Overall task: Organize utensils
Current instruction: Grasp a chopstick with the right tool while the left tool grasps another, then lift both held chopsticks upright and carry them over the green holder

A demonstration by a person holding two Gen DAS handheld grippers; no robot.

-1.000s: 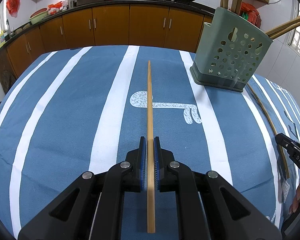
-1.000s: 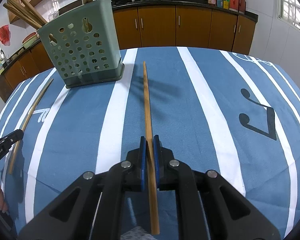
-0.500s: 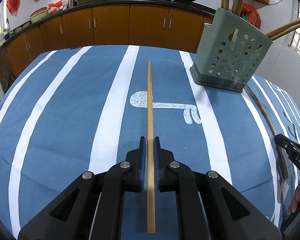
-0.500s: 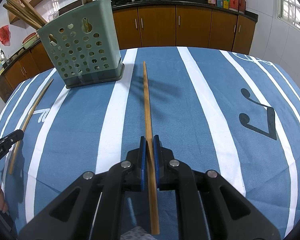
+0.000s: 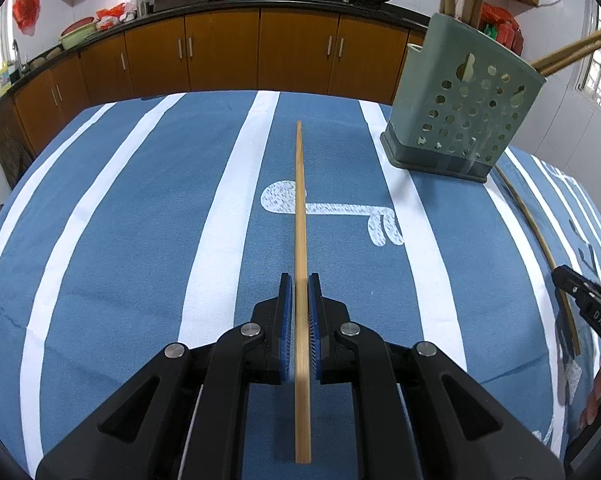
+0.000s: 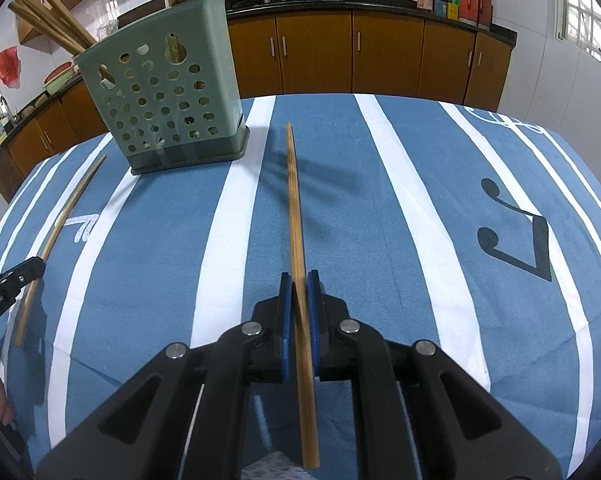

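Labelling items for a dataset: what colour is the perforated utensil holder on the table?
Muted sage green, with a darker grey-green base; the utensil holder shows best in the right wrist view.

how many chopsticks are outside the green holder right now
2. One chopstick is clamped in the left gripper, the other chopstick in the right gripper. More stand in the holder; some there may be hidden.

Matt woven tablecloth (image 5: 140, 240) – smooth bamboo chopstick (image 5: 300, 208), perforated satin-plastic holder (image 6: 168, 100), glossy wooden cabinets (image 5: 220, 52)
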